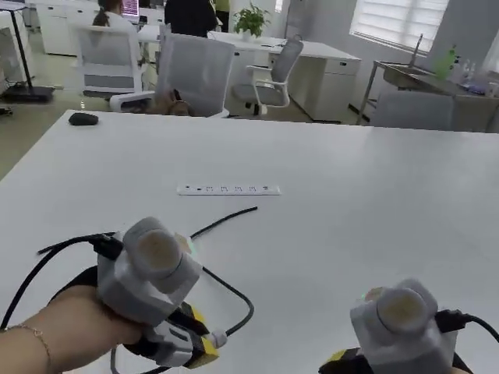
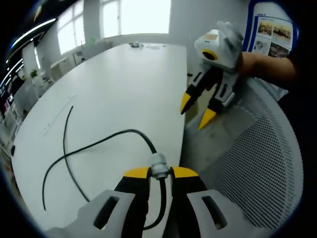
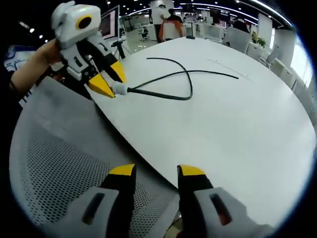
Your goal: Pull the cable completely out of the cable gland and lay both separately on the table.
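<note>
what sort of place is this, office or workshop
Most likely an open-plan office. White desks with mesh office chairs stand behind the large white table, a potted plant stands among them, and the window has blinds.

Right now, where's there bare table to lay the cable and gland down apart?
Bare: the right half of the table, from the power strip to the right edge, in front of the open right gripper; the band beyond the strip, and left toward the mouse. Crowded: near left, where the cable loops by the left gripper, shut on the cable gland.
</note>
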`<act>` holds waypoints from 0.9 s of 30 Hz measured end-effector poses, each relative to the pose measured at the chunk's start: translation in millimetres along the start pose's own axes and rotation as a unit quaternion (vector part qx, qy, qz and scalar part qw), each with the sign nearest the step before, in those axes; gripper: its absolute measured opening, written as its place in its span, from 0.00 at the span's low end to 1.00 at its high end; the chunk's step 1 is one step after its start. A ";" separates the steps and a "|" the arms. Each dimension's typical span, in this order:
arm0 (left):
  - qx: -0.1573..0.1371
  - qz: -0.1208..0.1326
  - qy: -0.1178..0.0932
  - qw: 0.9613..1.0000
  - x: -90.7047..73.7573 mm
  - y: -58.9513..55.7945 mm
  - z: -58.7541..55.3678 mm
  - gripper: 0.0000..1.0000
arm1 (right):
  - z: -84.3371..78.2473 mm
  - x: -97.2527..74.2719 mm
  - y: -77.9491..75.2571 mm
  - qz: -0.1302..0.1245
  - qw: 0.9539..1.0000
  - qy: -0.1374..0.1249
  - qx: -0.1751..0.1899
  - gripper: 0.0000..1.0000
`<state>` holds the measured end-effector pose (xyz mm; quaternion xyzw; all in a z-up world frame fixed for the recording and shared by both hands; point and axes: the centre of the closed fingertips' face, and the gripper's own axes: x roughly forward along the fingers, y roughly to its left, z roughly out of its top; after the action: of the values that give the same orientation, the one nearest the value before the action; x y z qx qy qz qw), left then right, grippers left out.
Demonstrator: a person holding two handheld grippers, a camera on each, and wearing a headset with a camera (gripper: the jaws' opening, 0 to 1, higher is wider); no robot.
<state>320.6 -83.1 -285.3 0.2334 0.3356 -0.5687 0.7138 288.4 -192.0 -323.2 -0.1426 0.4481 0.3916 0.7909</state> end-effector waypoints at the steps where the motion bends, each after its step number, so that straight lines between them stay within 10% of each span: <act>1: 0.002 0.000 -0.001 1.000 -3.4 -2.6 -1.8 0.17 | 4.7 -0.7 2.7 0.006 1.000 0.002 -0.015 0.35; 6: 0.038 -0.018 -0.021 0.999 -11.8 -18.4 -9.2 0.17 | 57.7 -3.0 29.7 0.053 0.991 -0.032 -0.118 0.38; 9: 0.043 -0.035 -0.032 0.998 -7.8 -27.0 -17.5 0.17 | 82.3 6.2 51.8 0.092 0.977 -0.049 -0.186 0.39; 18: 0.116 -0.027 -0.024 0.993 -1.7 -38.4 -19.8 0.17 | 70.6 43.7 92.6 0.202 0.944 -0.022 -0.261 0.27; 27: 0.136 -0.066 -0.003 0.989 13.6 -45.9 -26.9 0.17 | 62.7 48.1 92.8 0.234 0.945 -0.048 -0.225 0.14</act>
<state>272.1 -84.0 -311.1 0.3035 0.2680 -0.6558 0.6372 270.5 -71.6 -316.1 -0.1885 0.3308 0.6628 0.6448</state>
